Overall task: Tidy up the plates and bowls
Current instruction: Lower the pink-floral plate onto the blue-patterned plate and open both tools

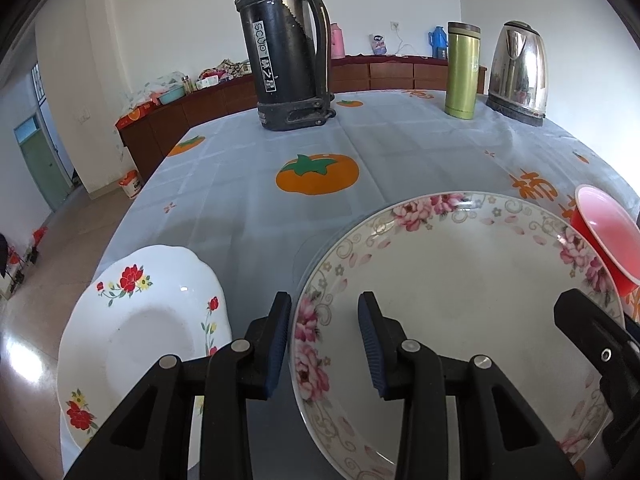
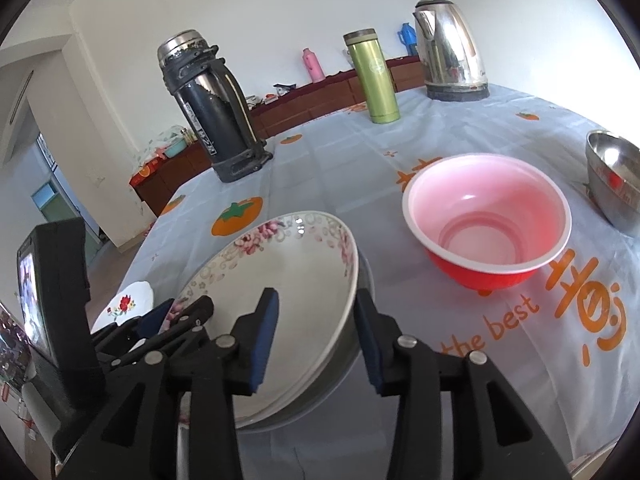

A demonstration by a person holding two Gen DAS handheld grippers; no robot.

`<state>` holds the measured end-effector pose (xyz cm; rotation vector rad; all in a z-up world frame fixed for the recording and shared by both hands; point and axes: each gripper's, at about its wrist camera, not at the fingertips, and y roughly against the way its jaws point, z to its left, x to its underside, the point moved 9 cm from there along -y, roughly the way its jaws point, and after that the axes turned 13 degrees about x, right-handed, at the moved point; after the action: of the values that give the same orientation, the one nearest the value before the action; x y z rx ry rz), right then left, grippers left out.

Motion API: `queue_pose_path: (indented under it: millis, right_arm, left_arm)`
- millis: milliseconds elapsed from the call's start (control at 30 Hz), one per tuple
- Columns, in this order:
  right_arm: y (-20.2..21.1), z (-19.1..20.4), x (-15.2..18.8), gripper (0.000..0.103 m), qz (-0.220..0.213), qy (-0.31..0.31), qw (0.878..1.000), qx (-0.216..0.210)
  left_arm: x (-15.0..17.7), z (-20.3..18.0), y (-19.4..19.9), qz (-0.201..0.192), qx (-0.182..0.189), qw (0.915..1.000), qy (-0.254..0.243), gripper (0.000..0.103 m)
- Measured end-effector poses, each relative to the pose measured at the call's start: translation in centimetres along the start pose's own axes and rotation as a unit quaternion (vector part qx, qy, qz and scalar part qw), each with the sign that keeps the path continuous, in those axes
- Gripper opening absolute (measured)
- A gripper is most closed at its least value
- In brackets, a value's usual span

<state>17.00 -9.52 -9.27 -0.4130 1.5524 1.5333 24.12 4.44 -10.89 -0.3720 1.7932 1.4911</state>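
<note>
The round ceramic plate with a pink peony border (image 1: 452, 300) sits at the near edge of the table, on the pale blue tablecloth printed with orange persimmons (image 1: 248, 200). In the right wrist view its right side looks raised, with a grey rim showing beneath; whether that is another dish I cannot tell. The left gripper (image 1: 325, 344) is spread wide, its ribbed blue pads straddling the plate's left rim, one outside and one over the well, not yet touching as far as I can see. The right gripper (image 2: 316, 334) is also spread, astride the right rim.

I judge this plate stiff, fairly heavy, glazed and so slippery, and breakable if dropped; the sloping rim is the only place the pads can bite, so a hold on both sides seems sensible.

To the left lies a white scalloped plate with red flowers (image 1: 148, 332), likely just as fragile. To the right stands a red plastic bowl with a pink inside (image 2: 486, 216), probably light and forgiving, and further right a stainless steel bowl (image 2: 614, 176).

At the far side stand a black vacuum flask (image 1: 282, 52) whose label reads "scup" above Chinese characters, a green tumbler (image 1: 462, 70) and a steel electric kettle (image 1: 518, 70). The cloth carries "the best" in orange beside large Chinese characters
</note>
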Motion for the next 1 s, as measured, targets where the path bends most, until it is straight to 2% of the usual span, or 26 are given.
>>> queue_pose_path:
  millis: [133, 433, 633, 800, 900, 1000]
  right_arm:
    - [0.3, 0.6, 0.2, 0.04, -0.012, 0.038, 0.999, 0.037]
    - [0.5, 0.2, 0.3, 0.04, -0.019, 0.057, 0.996, 0.061]
    - [0.5, -0.4, 0.7, 0.04, -0.003, 0.039, 0.998, 0.042]
    - [1.6, -0.1, 0.6, 0.04, -0.025, 0.046, 0.998, 0.04]
    - [1.8, -0.4, 0.5, 0.04, -0.027, 0.028, 0.999, 0.033]
    - [2.0, -0.7, 0.1, 0.042, -0.032, 0.014, 0.999, 0.027]
  left_arm:
    - [0.1, 0.0, 0.0, 0.0, -0.009, 0.9999, -0.005, 0.038]
    - [0.1, 0.0, 0.2, -0.002, -0.024, 0.9995, -0.02, 0.038]
    - [0.1, 0.0, 0.2, -0.003, -0.024, 0.9995, -0.018, 0.038]
    - [0.1, -0.1, 0.2, -0.003, -0.026, 0.9994, -0.021, 0.038]
    - [0.1, -0.1, 0.2, -0.004, -0.024, 0.9995, -0.019, 0.038]
    - [-0.1, 0.3, 0.9, -0.022, -0.027, 0.9994, -0.009, 0.038]
